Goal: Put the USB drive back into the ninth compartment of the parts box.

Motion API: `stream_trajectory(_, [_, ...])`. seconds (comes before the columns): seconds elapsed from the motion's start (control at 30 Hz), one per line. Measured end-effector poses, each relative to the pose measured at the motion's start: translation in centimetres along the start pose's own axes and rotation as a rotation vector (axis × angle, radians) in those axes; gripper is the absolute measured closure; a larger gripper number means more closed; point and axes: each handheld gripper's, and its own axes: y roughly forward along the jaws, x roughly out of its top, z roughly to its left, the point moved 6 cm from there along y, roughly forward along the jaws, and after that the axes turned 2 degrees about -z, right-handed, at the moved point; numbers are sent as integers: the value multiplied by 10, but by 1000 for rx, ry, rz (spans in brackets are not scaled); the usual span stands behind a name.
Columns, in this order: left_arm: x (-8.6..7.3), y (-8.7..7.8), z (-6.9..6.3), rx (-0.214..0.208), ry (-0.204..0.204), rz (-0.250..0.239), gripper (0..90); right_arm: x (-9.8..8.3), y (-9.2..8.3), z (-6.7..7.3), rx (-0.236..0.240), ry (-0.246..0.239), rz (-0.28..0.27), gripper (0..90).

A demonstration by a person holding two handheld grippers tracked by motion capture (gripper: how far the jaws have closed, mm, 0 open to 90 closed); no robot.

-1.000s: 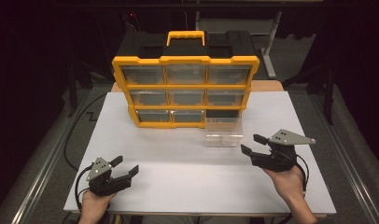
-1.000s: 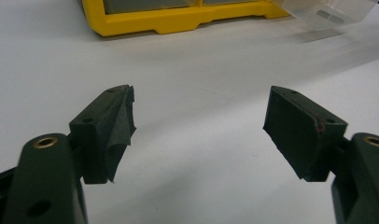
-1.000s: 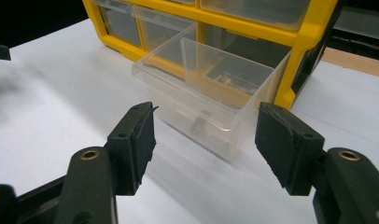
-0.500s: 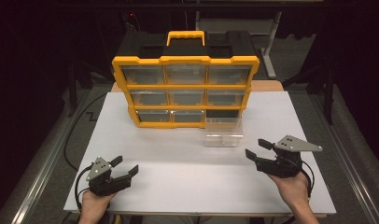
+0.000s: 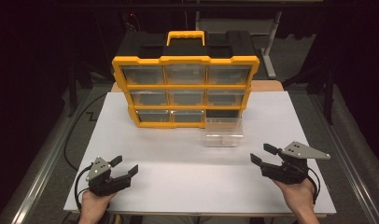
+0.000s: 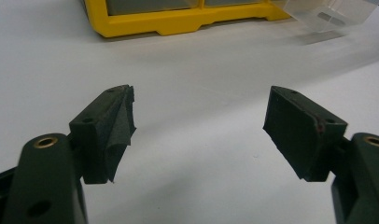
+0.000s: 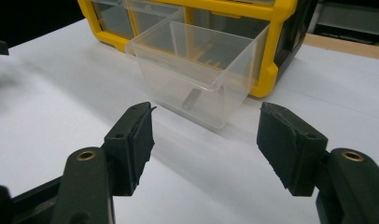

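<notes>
From the high view you see the whole layout: your left gripper [image 5: 124, 167] sits at the lower left of the frame and your right gripper [image 5: 263, 154] at the lower right, both resting low over the white table [image 5: 178, 177]. The yellow organizer [image 5: 185, 86] stands in the upper middle of that frame, with nine drawer bays in three rows. The clear drawer [image 5: 223, 133] stands on the table just in front of the organizer's lower right corner, at the dark open bay.

The right gripper view gives you what the high view cannot: the clear drawer [image 7: 197, 70] up close in the upper middle of the frame, open side up, with a small dark slender piece [image 7: 191, 99] lying on its floor; what it is cannot be told. One corner of the drawer points toward your jaws, and its rear is close to the organizer [image 7: 271, 28].

The left gripper view shows the organizer's yellow base [image 6: 178, 21] along the top edge and a corner of the drawer [image 6: 330, 14] at the upper right.

Your left gripper [image 6: 199, 126] is released, jaws wide apart over bare table. Your right gripper [image 7: 206, 140] is released too, nothing between the pads, and the drawer lies beyond them.
</notes>
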Motion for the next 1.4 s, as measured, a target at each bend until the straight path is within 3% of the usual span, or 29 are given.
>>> stream_trajectory(0.57, [0,0,1,5,1,1,252,-21,-12,-9,-21,46,-8,357])
stream_trajectory(1.07, [0,-1,1,7,2,0,252,-48,-17,-15,-11,104,-12,339])
stream_trajectory(1.23, [0,-1,2,8,0,-1,252,-57,-20,-18,-22,97,-30,306])
stream_trajectory(1.4, [0,-2,2,10,-1,-4,252,-69,-24,-23,-36,123,-64,281])
